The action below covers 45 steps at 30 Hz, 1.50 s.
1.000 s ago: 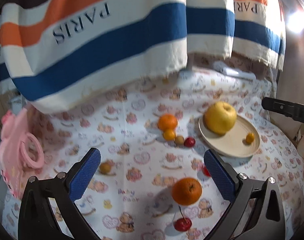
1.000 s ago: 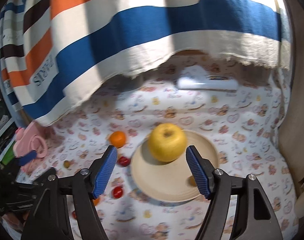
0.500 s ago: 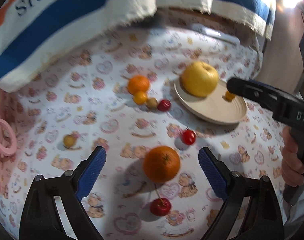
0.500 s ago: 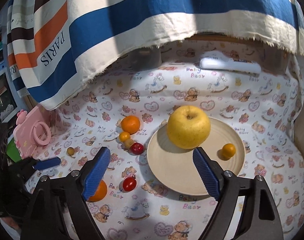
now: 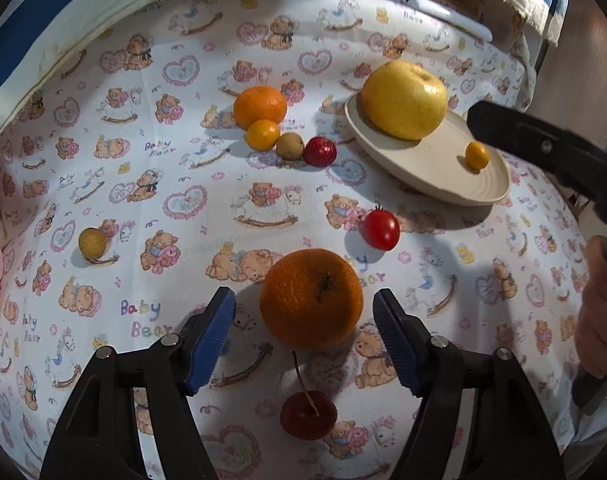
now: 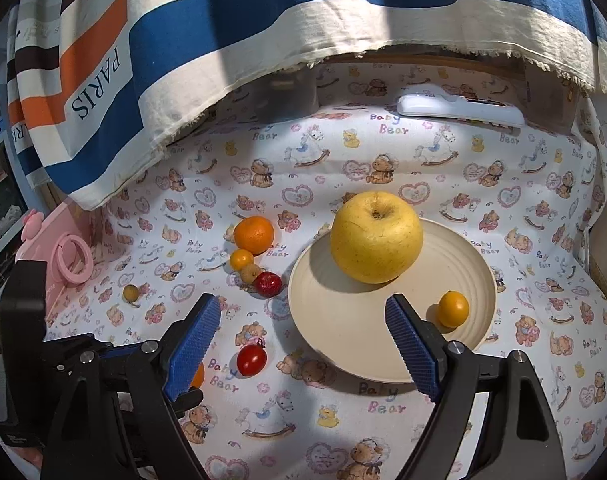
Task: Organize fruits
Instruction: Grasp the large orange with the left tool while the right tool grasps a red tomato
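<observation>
Closing on the near orange (image 5: 311, 298).
Left gripper (image 5: 304, 312) narrowing, pads not touching; right gripper (image 6: 302, 322) wide above plate (image 6: 343, 356).

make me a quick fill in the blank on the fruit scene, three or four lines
1. The yellow apple sits on the ____.
2. The left tongs straddle the large ____, pads not yet touching it.
3. The fruit behind those tongs, by its long stem, is a ____.
4. Fruits on the plate number ____.

Missing: plate; orange; cherry; two
</observation>
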{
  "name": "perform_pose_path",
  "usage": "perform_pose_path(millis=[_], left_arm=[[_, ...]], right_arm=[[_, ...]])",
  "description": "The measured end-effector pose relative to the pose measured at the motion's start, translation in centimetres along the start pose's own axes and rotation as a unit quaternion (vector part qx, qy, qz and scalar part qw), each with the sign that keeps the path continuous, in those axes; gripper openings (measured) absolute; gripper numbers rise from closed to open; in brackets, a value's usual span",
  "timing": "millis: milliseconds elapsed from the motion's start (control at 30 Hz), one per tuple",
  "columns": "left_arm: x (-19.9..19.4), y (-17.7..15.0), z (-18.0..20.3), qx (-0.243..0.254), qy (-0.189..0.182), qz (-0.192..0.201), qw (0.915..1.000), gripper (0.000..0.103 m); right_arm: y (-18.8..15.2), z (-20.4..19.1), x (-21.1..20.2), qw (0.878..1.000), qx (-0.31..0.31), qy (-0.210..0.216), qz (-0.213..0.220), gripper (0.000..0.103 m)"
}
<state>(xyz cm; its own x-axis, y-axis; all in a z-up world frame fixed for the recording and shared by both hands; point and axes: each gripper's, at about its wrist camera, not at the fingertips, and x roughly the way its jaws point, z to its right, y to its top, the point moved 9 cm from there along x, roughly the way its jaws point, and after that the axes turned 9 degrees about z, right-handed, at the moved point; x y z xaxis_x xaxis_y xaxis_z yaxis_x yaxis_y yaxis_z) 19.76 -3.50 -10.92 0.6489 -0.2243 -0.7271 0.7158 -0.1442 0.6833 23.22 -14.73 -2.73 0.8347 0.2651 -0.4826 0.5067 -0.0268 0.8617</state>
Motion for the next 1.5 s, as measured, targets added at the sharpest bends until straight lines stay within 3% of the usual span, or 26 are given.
perform_pose_path(millis=[300,467,600,767,933,1200,1267,1500], left_arm=[[0.6,0.1,0.6,0.031,0.018,0.015,0.9992,0.067],[0.8,0.2,0.6,0.032,0.016,0.02,0.9992,0.049],[0.4,0.3,1.1,0.039,0.016,0.033,0.9986,0.047],[-3.0,2.3,1.7,0.065,0.035,0.118,0.9902,0.047],[-6.8,4.5,0.5,0.041,0.044,0.2,0.978,0.047],[-8.6,5.9,-2.0,0.001,0.057,0.244,0.9681,0.047],[-8.6,5.8,-2.2,-0.005,0.061,0.245,0.9677,0.047],[-8.5,5.6,-2.9,-0.02,0.072,0.245,0.9667,0.047]], right_arm=[[-0.3,-0.2,0.2,1.0,0.0,0.002,-0.005,0.086],[-0.8,-0.2,0.6,1.0,0.0,0.002,-0.015,0.086],[-0.8,-0.2,0.7,1.0,0.0,0.002,-0.015,0.086],[-0.8,-0.2,0.7,1.0,0.001,0.006,-0.013,0.086],[-0.6,-0.4,0.7,1.0,0.014,0.026,-0.007,0.086],[-1.1,-2.0,1.0,0.998,0.007,0.057,-0.015,0.085],[-1.8,-2.9,1.4,0.997,-0.005,0.074,-0.039,0.075],[-3.6,-5.2,2.2,0.991,-0.038,0.106,-0.07,0.057]])
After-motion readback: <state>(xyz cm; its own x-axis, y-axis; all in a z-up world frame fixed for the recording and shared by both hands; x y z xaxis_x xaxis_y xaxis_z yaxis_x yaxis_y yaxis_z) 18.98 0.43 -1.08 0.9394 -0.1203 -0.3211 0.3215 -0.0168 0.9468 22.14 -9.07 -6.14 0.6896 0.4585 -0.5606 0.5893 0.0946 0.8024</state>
